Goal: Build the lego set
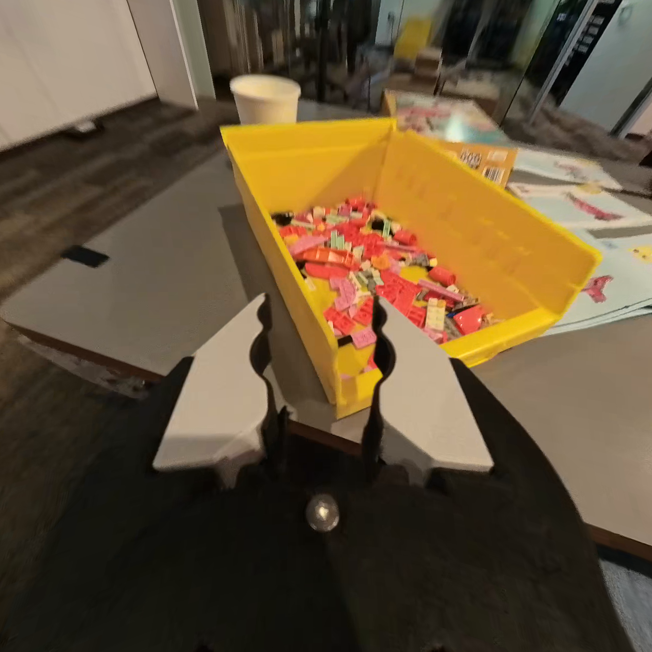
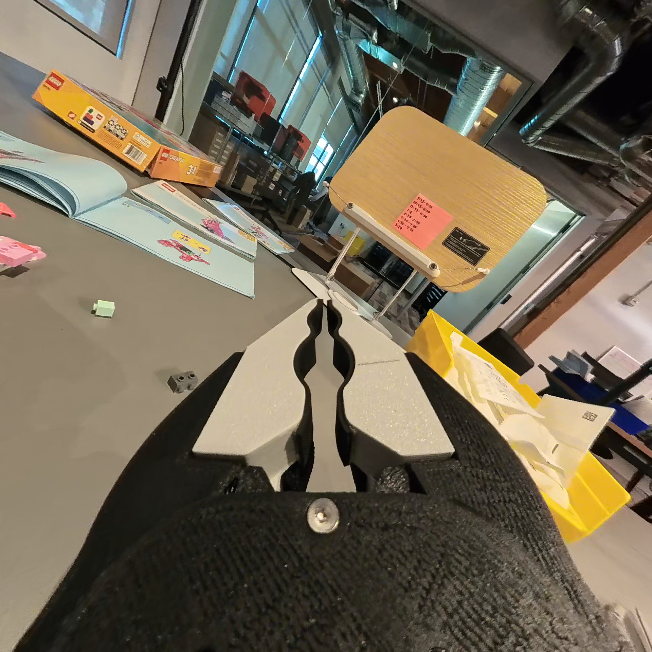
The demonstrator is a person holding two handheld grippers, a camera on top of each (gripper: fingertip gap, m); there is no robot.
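On the grey table (image 1: 158,282) a yellow bin (image 1: 458,225) sits just beyond the left gripper (image 1: 319,300), and loose bricks (image 1: 381,275) (mostly red and pink, with some pale green) cover its floor. The left gripper hangs above the bin's near corner with its two grey fingers spread wide and nothing between them; the right finger overlaps the near end of the brick pile in the view, and whether it touches any brick cannot be told. Behind the bin stands a white paper cup (image 1: 266,98), and to the far right lie the orange set box (image 1: 458,141) and pale blue instruction booklets (image 1: 578,197). This view is blurred.

In the right wrist view the right gripper (image 2: 324,301) has its fingertips nearly together, with only a thin slit between them, and it holds nothing. On the table to its left lie a small pale green brick (image 2: 103,308) and, nearer, a small dark grey brick (image 2: 182,381), well apart from each other. A pink piece (image 2: 17,252) shows at the left edge. Farther off are the open booklets (image 2: 169,233) and the box (image 2: 123,136). To the right sits a second yellow bin (image 2: 596,494) filled with crumpled white paper bags (image 2: 511,405), and a wooden board on a stand (image 2: 437,197) rises behind the fingertips.
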